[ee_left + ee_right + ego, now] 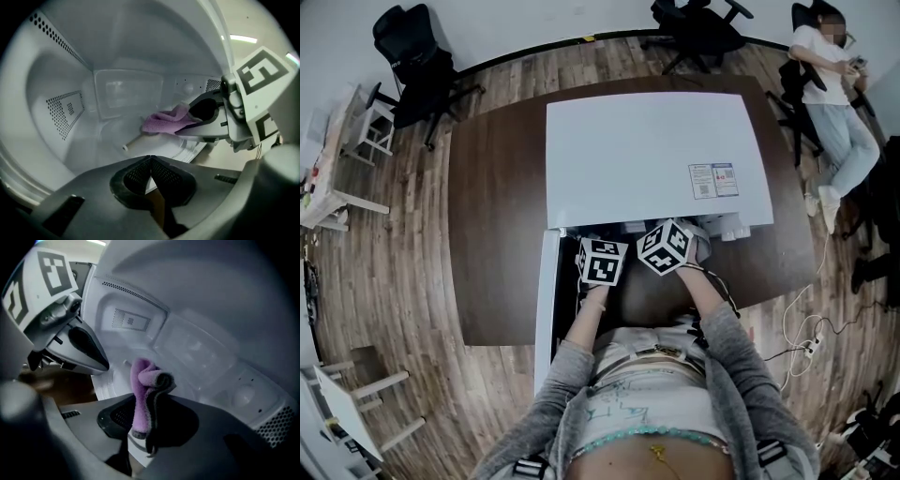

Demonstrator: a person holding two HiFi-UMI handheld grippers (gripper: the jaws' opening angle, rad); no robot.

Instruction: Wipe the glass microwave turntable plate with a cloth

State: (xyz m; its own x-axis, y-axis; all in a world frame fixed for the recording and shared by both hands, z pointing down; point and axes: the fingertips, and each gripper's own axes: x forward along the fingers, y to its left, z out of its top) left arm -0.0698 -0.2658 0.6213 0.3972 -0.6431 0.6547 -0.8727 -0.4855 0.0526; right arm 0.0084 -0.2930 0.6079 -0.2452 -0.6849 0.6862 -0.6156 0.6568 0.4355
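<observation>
Both grippers reach into the open microwave (656,159) on the tabletop (497,234). The right gripper's (143,420) jaws pinch a folded purple cloth (140,390), which stands up out of them. The left gripper's (150,160) jaws are pressed together with nothing between them. A pale ribbed edge, apparently the glass plate (190,151), lies on the cavity floor under the cloth.

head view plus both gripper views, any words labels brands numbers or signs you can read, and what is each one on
No text here can be read.
sticker on top of the microwave: red and blue print, too small to read
left marker cube: black-and-white square pattern, no words
right marker cube: the same kind of pattern, no words
microwave interior, both gripper views: no lettering visible
</observation>
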